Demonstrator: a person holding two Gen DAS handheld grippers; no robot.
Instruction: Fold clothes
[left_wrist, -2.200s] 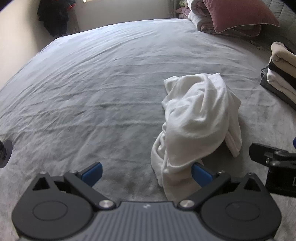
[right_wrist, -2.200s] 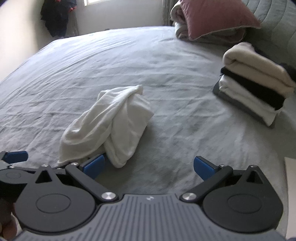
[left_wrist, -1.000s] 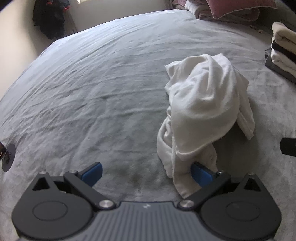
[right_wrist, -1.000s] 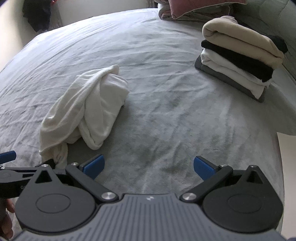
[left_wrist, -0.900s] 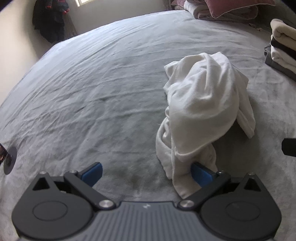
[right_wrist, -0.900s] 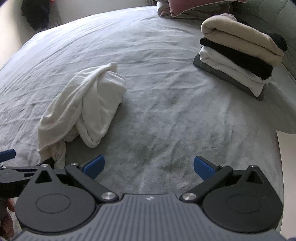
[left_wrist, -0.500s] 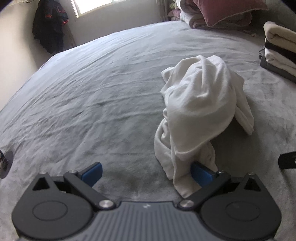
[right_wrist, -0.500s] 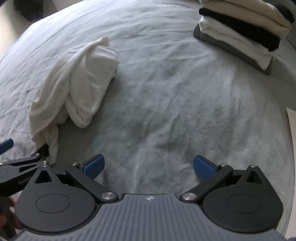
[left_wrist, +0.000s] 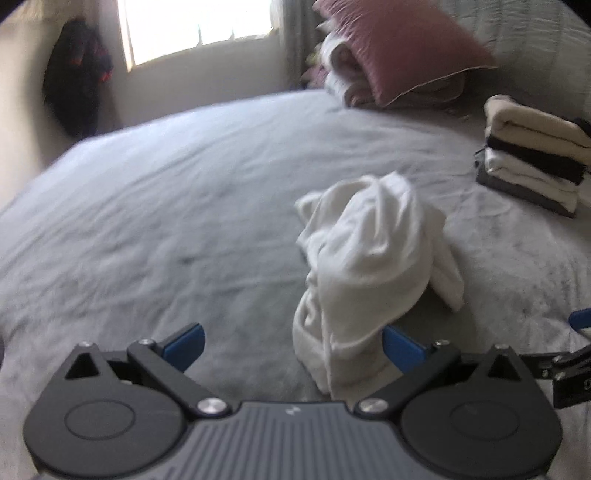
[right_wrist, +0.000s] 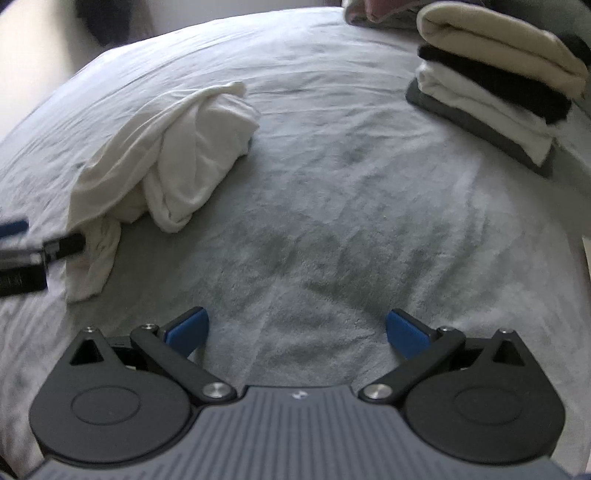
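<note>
Beside the crumpled garment (left_wrist: 373, 266), both hand-held grippers gape.

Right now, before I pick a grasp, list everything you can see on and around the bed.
bed cover: one, grey, wrinkled, under everything
crumpled garment: one, white, mid-bed, unfolded
folded stack: one; beige, black, white and grey layers; far right
pillow: one, dusty pink, at the head, on rolled bedding
dark clothing: one bundle, black with red, hanging at the far left wall
window: one, bright, far wall
left gripper: open, blue pads, garment's near end beside its right pad
right gripper: open, over bare cover
</note>
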